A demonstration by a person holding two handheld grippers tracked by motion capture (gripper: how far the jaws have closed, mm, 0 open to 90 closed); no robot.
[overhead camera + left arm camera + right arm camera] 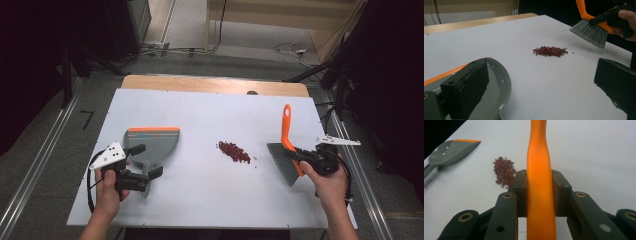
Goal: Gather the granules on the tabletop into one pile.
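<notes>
White tabletop (pixel 200 190): grey dustpan (pixel 152 144) lies empty, red beans (pixel 234 151) beside it

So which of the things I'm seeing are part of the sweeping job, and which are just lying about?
In the job:
- brush, clamped in the right gripper
- dustpan, flat on the table, by the open left gripper
- pile of red beans between them
- white table top

Lying about:
- cables on the floor beyond the table
- dark stands at the sides

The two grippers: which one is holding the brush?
The right gripper. Its jaws clamp the brush by the orange handle, bristles toward the red beans. The left gripper stands open over the dustpan.
</notes>
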